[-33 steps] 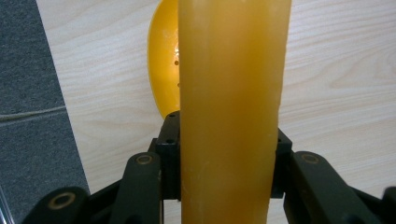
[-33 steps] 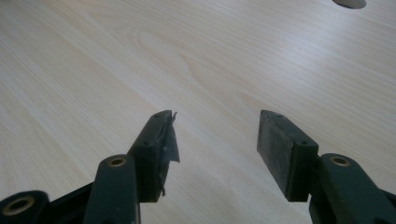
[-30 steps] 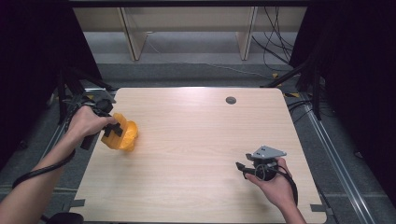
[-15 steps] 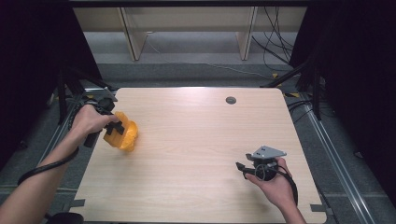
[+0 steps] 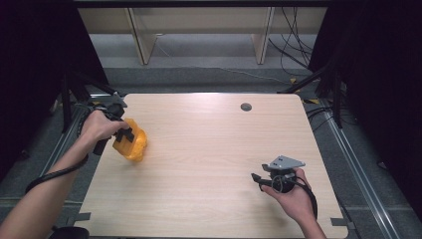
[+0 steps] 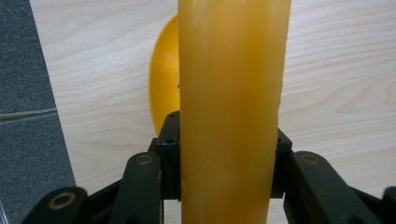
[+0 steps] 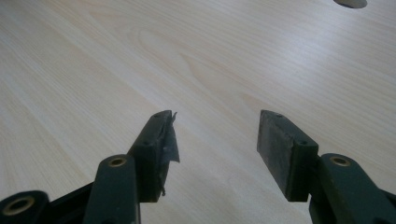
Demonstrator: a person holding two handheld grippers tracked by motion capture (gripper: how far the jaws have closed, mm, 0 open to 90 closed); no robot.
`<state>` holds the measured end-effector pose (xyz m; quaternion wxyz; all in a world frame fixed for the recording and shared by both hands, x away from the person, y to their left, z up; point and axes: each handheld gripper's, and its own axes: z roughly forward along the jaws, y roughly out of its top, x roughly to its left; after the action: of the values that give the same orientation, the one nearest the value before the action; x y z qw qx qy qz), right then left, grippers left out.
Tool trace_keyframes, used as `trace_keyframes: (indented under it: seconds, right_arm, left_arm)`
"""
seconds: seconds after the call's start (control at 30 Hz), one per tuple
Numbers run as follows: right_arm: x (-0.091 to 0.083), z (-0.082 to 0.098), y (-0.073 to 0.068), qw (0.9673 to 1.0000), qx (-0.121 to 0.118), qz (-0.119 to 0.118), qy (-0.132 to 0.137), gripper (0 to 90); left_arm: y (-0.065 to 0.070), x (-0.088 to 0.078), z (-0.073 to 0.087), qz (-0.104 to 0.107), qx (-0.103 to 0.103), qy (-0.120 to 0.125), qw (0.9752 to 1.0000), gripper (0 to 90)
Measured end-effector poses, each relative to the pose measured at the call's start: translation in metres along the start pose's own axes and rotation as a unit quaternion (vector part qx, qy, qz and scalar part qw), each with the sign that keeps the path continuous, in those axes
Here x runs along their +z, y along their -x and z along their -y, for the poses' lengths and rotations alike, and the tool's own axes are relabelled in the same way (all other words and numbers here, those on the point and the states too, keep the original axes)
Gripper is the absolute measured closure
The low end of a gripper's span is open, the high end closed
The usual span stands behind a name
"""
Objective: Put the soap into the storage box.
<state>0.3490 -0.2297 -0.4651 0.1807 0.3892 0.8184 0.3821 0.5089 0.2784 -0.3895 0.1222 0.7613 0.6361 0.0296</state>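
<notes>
Wooden counter (image 5: 209, 164) bearing a yellow container (image 5: 130, 144) at its left edge, tilted and clamped between the fingers of the left gripper (image 5: 122, 134). Right gripper (image 7: 215, 140), near the right edge: fingers apart, nothing between them.

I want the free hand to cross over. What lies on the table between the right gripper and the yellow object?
Nothing: in the high view, bare wooden table separates the right gripper from the yellow object clamped in the left gripper.
</notes>
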Motion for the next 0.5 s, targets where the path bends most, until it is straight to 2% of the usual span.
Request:
trace_keyframes:
  seconds: [0.03, 0.17, 0.23, 0.3, 0.33, 0.4, 0.43, 0.47, 0.5]
  right_arm:
    - [0.000, 0.000, 0.000, 1.0000, -0.003, 0.001, 0.000, 46.4]
    - [0.000, 0.000, 0.000, 1.0000, -0.002, 0.000, 0.000, 46.4]
    - [0.000, 0.000, 0.000, 1.0000, -0.005, 0.002, 0.000, 46.4]
    - [0.000, 0.000, 0.000, 1.0000, -0.005, 0.001, 0.000, 46.4]
    - [0.000, 0.000, 0.000, 1.0000, -0.003, 0.000, 0.000, 46.4]
    - [0.000, 0.000, 0.000, 1.0000, -0.002, -0.001, 0.000, 46.3]
    - [-0.001, 0.000, 0.000, 1.0000, -0.001, -0.001, -0.001, 46.4]
    - [0.000, 0.000, 0.000, 1.0000, -0.003, -0.001, 0.000, 46.4]
    - [0.000, 0.000, 0.000, 1.0000, 0.001, -0.002, 0.000, 46.4]
  left_arm:
    - [-0.001, 0.000, -0.001, 0.004, 0.001, -0.008, 1.0000, 60.4]
    - [0.001, 0.005, -0.002, 0.000, -0.006, -0.005, 1.0000, 60.4]
    - [0.000, 0.005, -0.003, 0.000, -0.004, -0.018, 0.9998, 60.4]
    - [0.001, 0.008, -0.003, -0.001, -0.010, -0.011, 0.9999, 60.4]
    - [0.001, 0.009, -0.004, -0.002, -0.012, -0.017, 0.9998, 60.4]
    - [0.000, 0.010, -0.005, -0.005, -0.003, -0.032, 0.9995, 60.4]
    - [0.002, 0.012, -0.004, -0.004, -0.019, -0.019, 0.9996, 60.4]
    - [0.002, 0.013, -0.005, -0.006, -0.015, -0.020, 0.9997, 60.4]
    - [0.000, 0.012, -0.006, -0.006, -0.002, -0.037, 0.9993, 60.4]
